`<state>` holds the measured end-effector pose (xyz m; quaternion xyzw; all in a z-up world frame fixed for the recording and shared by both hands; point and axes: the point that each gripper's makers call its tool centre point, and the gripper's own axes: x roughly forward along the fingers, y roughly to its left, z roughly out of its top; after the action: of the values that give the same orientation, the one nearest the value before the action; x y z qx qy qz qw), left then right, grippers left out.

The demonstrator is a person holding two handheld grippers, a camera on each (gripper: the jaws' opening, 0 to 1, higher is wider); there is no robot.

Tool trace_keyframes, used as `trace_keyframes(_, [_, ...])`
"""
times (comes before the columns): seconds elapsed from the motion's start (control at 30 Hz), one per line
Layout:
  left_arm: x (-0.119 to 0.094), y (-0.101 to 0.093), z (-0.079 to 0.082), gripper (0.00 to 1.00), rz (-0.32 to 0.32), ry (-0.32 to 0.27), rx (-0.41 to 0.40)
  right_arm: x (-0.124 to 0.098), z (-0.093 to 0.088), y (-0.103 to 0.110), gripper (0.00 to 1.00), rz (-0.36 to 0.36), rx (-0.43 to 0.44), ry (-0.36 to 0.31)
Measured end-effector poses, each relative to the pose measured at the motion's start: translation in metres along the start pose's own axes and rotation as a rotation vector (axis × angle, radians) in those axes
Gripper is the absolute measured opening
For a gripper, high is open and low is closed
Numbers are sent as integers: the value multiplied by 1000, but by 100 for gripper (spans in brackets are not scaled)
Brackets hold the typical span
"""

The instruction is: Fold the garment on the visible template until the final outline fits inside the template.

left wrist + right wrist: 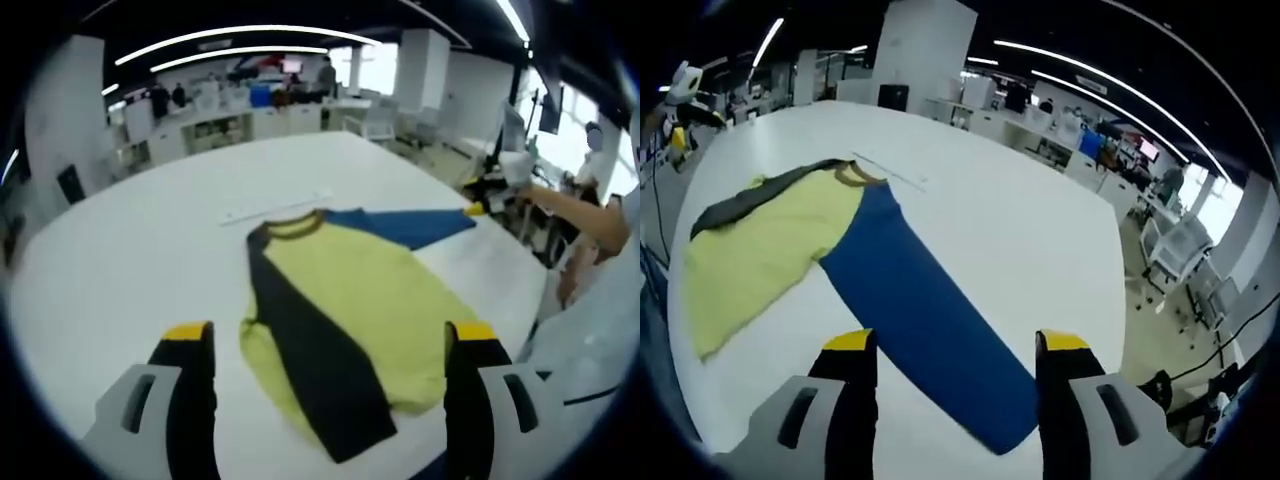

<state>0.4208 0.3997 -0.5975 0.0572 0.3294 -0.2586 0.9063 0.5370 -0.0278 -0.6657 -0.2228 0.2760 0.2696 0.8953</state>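
Two sleeves are being shown in different states on the garment, a yellow shirt lying flat on the white table: the dark sleeve is lying folded across the yellow body, while the blue sleeve is lying stretched out, well away from the body. In the left gripper view the left gripper is being held spread wide above the near hem, nothing being pinched. In the right gripper view the right gripper is likewise being held open, its jaws standing on either side of the blue sleeve, near the cuff; whether the cloth is being touched cannot be told. The fabric is being judged light, soft and limp, likely to sag and crease when lifted and to slide easily on the smooth tabletop. The blue cuff is being judged the best place to pinch. A pale strip is lying just beyond the collar; no template outline can be made out.
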Motion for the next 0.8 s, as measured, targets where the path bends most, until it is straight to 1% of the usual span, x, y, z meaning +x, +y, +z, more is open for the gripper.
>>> trace_keyframes(0.13, [-2, -1, -1, 91, 2, -6, -2, -4, 10, 9, 71, 12, -21, -24])
trace_keyframes(0.3, [-5, -3, -3, 91, 3, -12, -6, -5, 13, 18, 76, 28, -19, -29])
trace_keyframes(0.43, [-8, -3, -6, 91, 8, -19, -12, -10, 23, 24, 84, 32, -21, -57])
trace_keyframes(0.57, [-10, -5, -11, 91, 7, -14, -17, -15, 30, 31, 85, 43, -15, -83])
trace_keyframes(0.67, [-12, -6, -13, 91, 4, -14, -18, -20, 36, 38, 89, 49, -15, -99])
trace_keyframes(0.73, [-14, -7, -13, 91, 7, -20, -17, -22, 39, 43, 92, 57, -16, -108])
trace_keyframes(0.8, [-17, -7, -12, 92, 13, -33, -19, -26, 43, 49, 91, 57, -30, -123])
